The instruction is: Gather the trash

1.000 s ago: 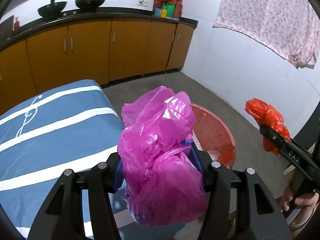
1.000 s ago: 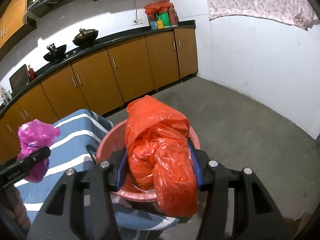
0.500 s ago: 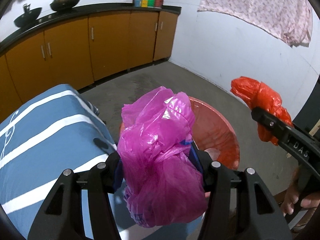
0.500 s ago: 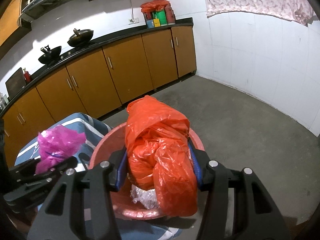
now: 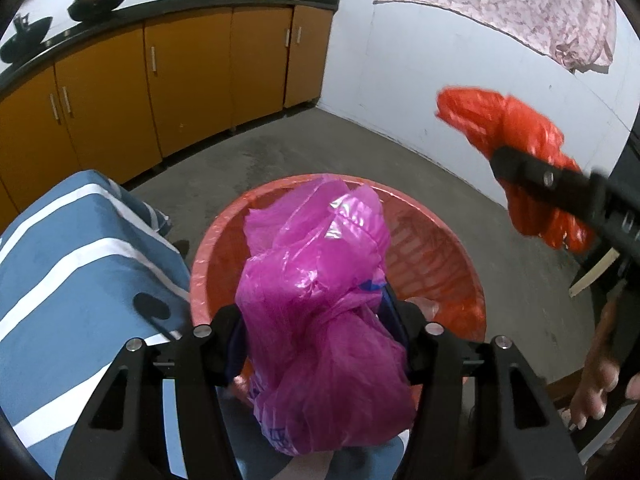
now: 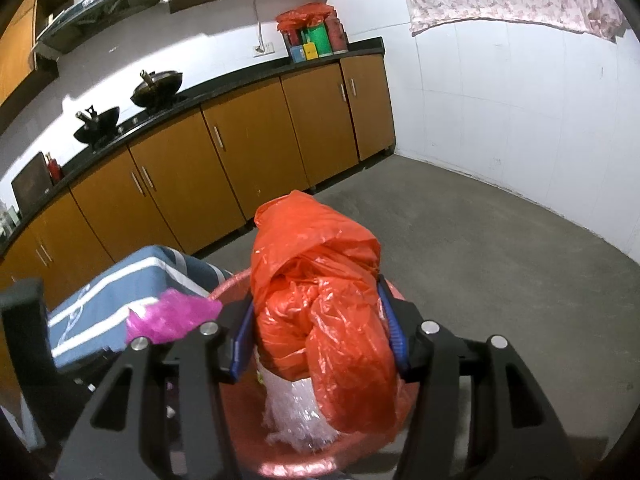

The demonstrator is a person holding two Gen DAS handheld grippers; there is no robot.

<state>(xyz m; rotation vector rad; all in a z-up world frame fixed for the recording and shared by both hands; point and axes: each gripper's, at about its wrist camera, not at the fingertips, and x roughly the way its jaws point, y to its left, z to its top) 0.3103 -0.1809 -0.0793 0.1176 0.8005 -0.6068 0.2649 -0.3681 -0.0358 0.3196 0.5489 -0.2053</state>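
The left tool (image 5: 320,344) is clenched on a crumpled magenta plastic bag (image 5: 320,320), which bulges up and out between its blue pads and hangs below them. The right tool (image 6: 318,344) is likewise clenched on a wadded orange plastic bag (image 6: 320,320), with a loose tail of film drooping past the pads.

Likely trouble starts with the film itself: thin plastic is light and springy, so on release a bag may cling to a pad or unfold and drift instead of dropping straight. The magenta bag hangs over the near rim of the red basket (image 5: 452,248), so a release here could let its lower part slide down outside the near wall, towards the blue-and-white striped cloth (image 5: 80,260) just beside it. In the left wrist view the orange bag is held high and out to the right, seemingly beyond the basket's rim; from there it would land on the concrete floor (image 5: 400,152). The right wrist view, though, shows it over the basket opening, so I cannot tell which holds.

Under the orange bag, inside the basket, lies a clear crinkled wrapper (image 6: 296,416), touching or just below the bag's tail. Farther off run the brown cabinets (image 6: 240,160) and the white wall, well apart from both tools.
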